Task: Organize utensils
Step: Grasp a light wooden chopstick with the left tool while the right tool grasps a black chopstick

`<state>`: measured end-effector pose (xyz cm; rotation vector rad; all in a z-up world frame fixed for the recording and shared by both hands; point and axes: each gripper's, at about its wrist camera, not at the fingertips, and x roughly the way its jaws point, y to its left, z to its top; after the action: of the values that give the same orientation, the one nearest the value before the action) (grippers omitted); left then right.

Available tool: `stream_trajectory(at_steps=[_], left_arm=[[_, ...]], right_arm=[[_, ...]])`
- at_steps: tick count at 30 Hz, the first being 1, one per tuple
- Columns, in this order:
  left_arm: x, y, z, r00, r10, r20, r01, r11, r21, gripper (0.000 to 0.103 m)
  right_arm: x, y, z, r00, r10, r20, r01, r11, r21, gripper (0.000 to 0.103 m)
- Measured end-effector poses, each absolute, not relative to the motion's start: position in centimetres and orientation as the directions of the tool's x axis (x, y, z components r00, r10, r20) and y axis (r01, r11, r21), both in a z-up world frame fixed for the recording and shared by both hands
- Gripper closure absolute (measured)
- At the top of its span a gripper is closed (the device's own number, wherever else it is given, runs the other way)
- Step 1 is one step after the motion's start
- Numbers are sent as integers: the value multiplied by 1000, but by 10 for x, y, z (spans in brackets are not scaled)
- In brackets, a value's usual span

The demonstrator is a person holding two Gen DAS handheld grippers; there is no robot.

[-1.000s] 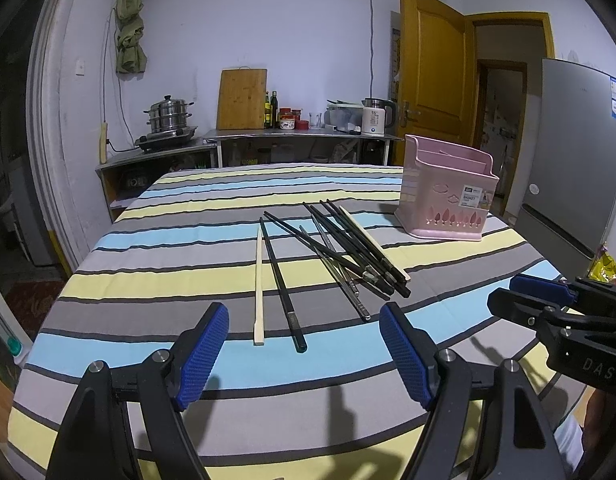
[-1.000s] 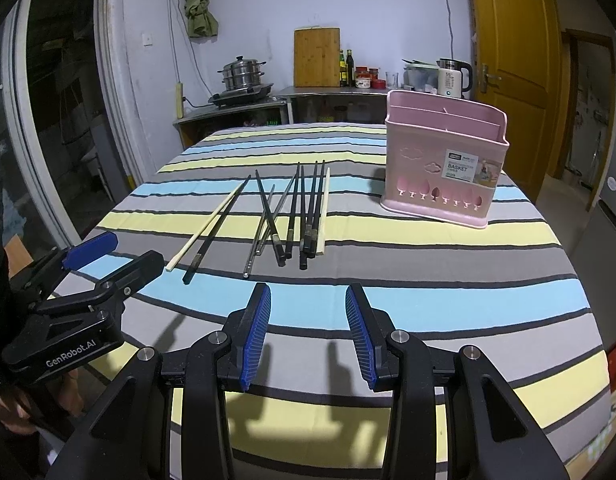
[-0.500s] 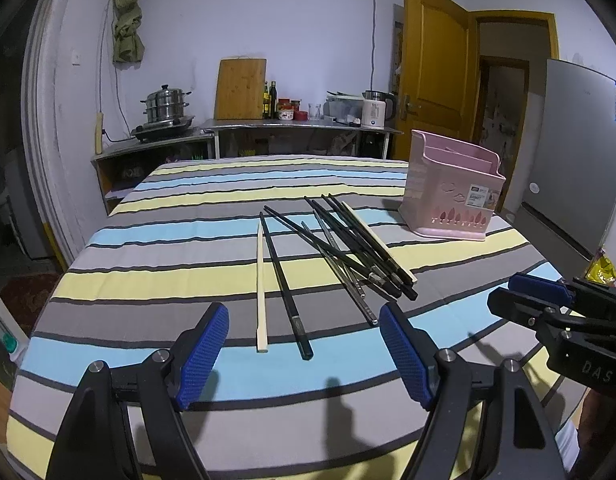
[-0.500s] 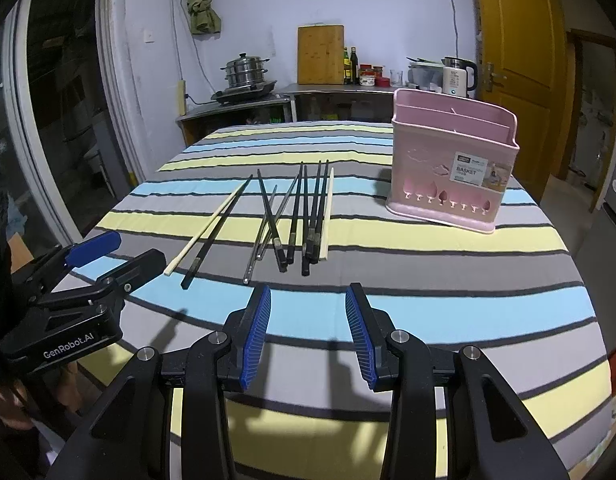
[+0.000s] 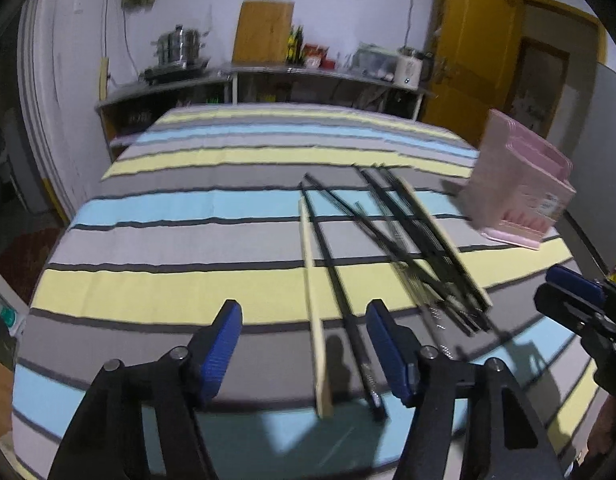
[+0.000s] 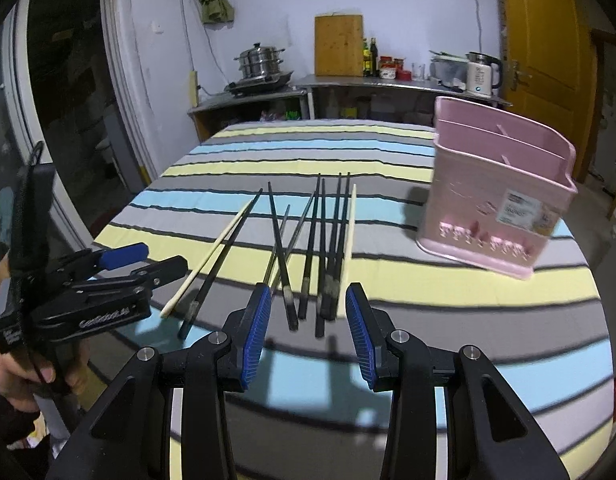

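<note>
The left gripper (image 5: 304, 344) hovers low over the near ends of a pale chopstick (image 5: 313, 300) and a black chopstick (image 5: 339, 300) lying side by side on the striped bench (image 5: 168, 288). Its fingers (image 5: 222, 344) are apart and closing, with both sticks' ends between them but neither pad touching yet. The right gripper (image 6: 306, 328) hangs with fingers apart and empty, just short of the near ends of the main bundle of black chopsticks (image 6: 327, 240), which lie fanned and partly crossed, with another pale one at its right edge. The pink basket (image 6: 495, 196) stands upright to the right, apart from the sticks, with nothing seen in it.

The likely trouble: the left fingers may pinch only one stick and flick the other away, or clamp the mismatched pair so near the ends that they scissor or droop when lifted. The crossed sticks in the bundle could drag along or roll if the right gripper comes in shallow. The two grippers are also close together, so a sideways reach risks a bump.
</note>
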<state>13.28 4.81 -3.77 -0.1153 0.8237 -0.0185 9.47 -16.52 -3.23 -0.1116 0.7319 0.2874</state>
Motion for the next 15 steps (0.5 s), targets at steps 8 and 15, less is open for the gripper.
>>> stream_trajectory(at_steps=[8,15], left_arm=[[178,58,-60,587,-92,-804,-27,991,-134,56],[203,54,-61,574,-93,-814,8,994,-108,58]], right_arm=[[147,-144,-40,644,255,-722,-358,934,11,63],[185,-128,-45,603,286,-744,-401,916,26,70]])
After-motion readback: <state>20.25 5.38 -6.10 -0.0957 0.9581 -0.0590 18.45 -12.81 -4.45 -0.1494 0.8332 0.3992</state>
